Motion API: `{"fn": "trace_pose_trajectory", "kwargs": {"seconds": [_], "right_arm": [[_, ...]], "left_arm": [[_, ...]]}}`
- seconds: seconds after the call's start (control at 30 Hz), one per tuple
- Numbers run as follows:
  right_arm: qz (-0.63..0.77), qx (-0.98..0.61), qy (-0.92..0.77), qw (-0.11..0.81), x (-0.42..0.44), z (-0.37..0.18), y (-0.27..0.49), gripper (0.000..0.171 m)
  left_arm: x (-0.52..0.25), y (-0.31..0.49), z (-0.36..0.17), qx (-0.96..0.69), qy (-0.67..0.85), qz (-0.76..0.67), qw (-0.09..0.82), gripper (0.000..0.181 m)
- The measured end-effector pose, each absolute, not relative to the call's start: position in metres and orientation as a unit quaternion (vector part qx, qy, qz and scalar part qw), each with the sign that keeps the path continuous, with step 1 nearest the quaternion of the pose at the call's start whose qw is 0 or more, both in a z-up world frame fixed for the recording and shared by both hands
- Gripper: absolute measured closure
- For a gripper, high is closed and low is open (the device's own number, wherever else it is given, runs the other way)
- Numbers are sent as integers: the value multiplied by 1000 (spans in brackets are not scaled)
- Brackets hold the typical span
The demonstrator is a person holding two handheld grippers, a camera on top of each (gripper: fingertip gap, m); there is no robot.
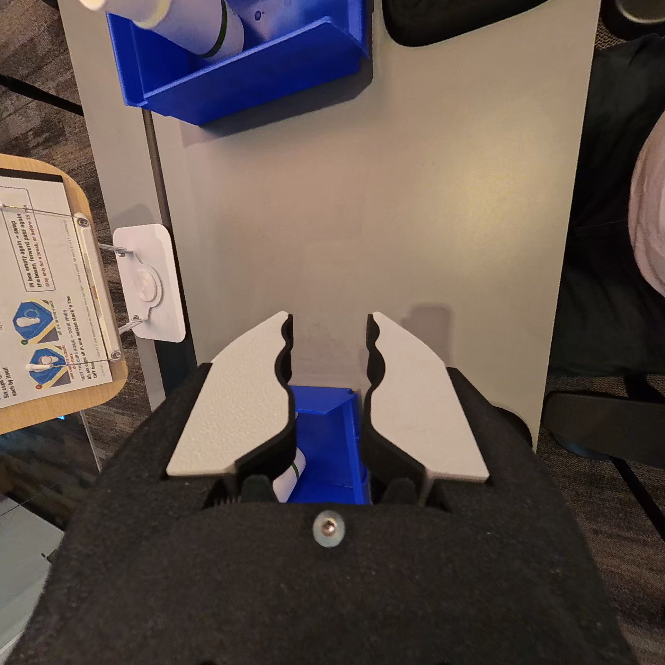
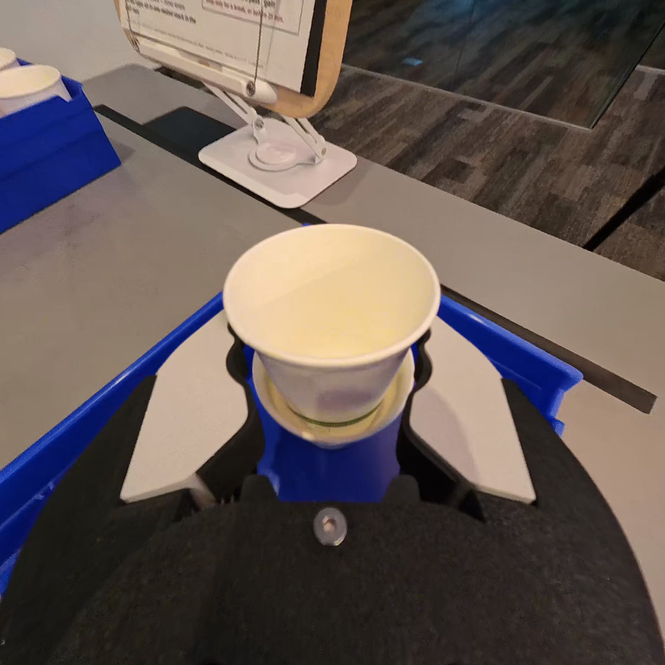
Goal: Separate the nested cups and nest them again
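A smooth grey table point(image 2: 108, 288) carried the work, with dark patterned carpet beyond its edge.

In the right wrist view, the right gripper point(image 2: 329, 345) had its jaws closed against a white paper cup point(image 2: 329, 298), whose open mouth faced the camera. The cup's base sat part-way inside a second cup point(image 2: 331, 428) just below the jaws, so the two were loosely nested. Both hung over a blue plastic bin point(image 2: 503, 345) that lay under and to either side of the fingers. Ahead of the jaws stood a white hinged stand point(image 2: 277, 169) bearing a wood-edged board point(image 2: 324, 72) with a printed sheet. Far to the left, another blue bin point(image 2: 46, 144) held more white cups.

In the left wrist view, the left gripper point(image 1: 329, 345) stood with a moderate gap between its jaws and nothing in them. Behind the fingertips, low between the jaws, a blue bin point(image 1: 324, 431) showed with a cup point(image 1: 289, 482) lying on its side. Well ahead sat the far bin point(image 1: 252, 86) with a lying cup stack point(image 1: 201, 25).

The cups looked very light, thin-walled and easily crushed, with a slick coated surface and a stiffer rolled rim. A gentle grip on the wall just under the rim would probably suit, since hard pressure may buckle the paper or wedge the nested pair together.
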State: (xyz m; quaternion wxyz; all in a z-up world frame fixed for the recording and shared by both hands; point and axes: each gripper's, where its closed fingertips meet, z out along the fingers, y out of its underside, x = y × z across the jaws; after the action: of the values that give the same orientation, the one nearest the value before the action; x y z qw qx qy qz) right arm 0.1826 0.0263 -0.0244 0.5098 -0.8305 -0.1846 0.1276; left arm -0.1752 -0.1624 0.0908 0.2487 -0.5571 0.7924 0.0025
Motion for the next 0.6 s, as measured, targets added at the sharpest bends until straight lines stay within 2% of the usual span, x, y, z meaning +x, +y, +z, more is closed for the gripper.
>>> {"fn": "trace_pose_trajectory", "kwargs": {"seconds": [0.2,0.37,0.43,0.6], "right_arm": [[90,-880,-192,424,193,-38,4,75],[27,-899,-212,382,201,-23,-24,75],[8,-893,-225,390,199,-6,-36,75],[0,-833,-258,490,172,57,-55,76]], "left_arm": [[-183,-155,96,-569,782,4,256,142],[-216,-116,97,-621,740,30,257,140],[-243,-84,91,-659,705,65,255,141],[-312,-13,38,-732,634,137,208,141]]}}
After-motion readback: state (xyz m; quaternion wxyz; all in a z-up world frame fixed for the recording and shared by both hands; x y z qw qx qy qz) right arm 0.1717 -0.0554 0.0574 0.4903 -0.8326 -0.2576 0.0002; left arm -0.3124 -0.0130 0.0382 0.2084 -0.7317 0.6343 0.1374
